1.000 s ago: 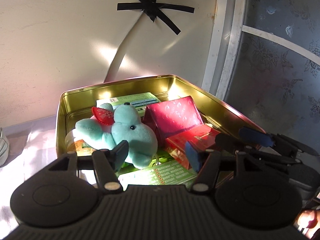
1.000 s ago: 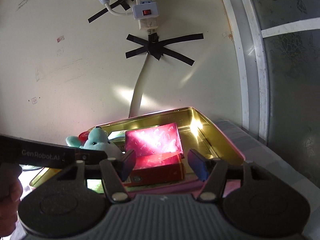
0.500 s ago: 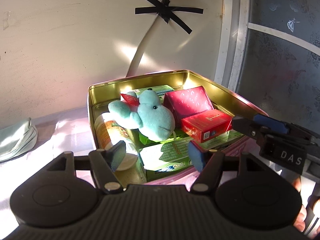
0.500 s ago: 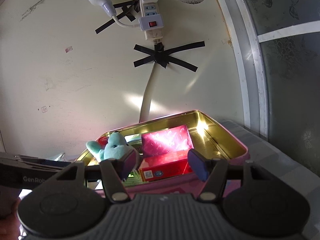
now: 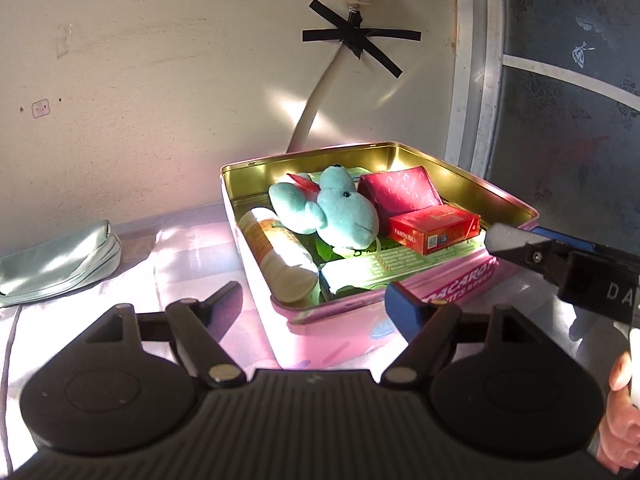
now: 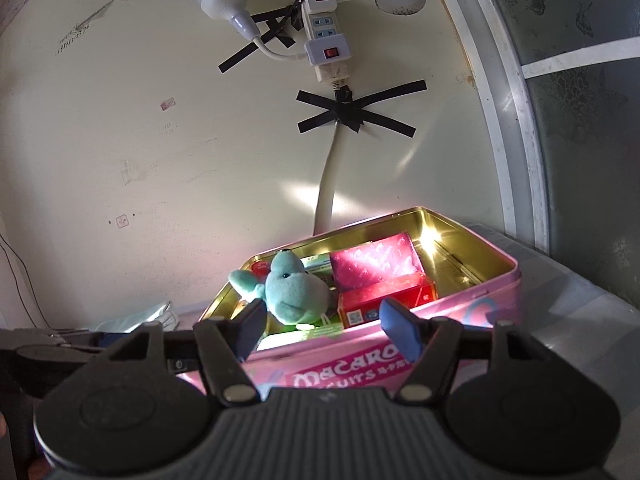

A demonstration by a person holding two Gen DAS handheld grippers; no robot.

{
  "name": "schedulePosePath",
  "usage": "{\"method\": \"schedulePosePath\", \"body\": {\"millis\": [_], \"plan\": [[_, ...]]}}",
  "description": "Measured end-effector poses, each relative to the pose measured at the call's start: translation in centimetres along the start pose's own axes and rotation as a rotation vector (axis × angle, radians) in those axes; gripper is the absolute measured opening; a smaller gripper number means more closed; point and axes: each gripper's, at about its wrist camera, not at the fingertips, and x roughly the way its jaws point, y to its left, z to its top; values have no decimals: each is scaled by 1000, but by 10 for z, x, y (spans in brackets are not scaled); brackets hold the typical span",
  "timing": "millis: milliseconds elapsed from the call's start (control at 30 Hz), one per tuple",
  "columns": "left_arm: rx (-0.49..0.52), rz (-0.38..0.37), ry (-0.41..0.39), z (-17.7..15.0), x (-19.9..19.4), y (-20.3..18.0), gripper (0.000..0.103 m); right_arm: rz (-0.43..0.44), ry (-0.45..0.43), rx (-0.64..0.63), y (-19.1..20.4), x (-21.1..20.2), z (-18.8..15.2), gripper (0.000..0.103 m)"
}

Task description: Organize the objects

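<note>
Both my left gripper (image 5: pixel 316 300) and right gripper (image 6: pixel 322 328) are spread, empty. In the tin (image 5: pixel 460 280), the bottle (image 5: pixel 276 252) lies lengthwise, cap toward me.

Hard sunlight glares off the gold tin (image 6: pixel 460 240) interior, foreground shadowed, fisheye edges strongly bowed.

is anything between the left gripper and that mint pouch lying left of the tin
Nothing visible does. The left gripper is open and empty, and only bare cloth lies between it and the mint pouch. The pink tin sits off to the right.
</note>
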Motion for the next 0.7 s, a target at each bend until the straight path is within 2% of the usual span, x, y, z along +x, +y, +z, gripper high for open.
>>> {"method": "schedulePosePath", "body": {"millis": [700], "plan": [[12, 39, -21, -29, -29, 18, 82, 9, 3, -37, 32, -24, -12, 71]]}}
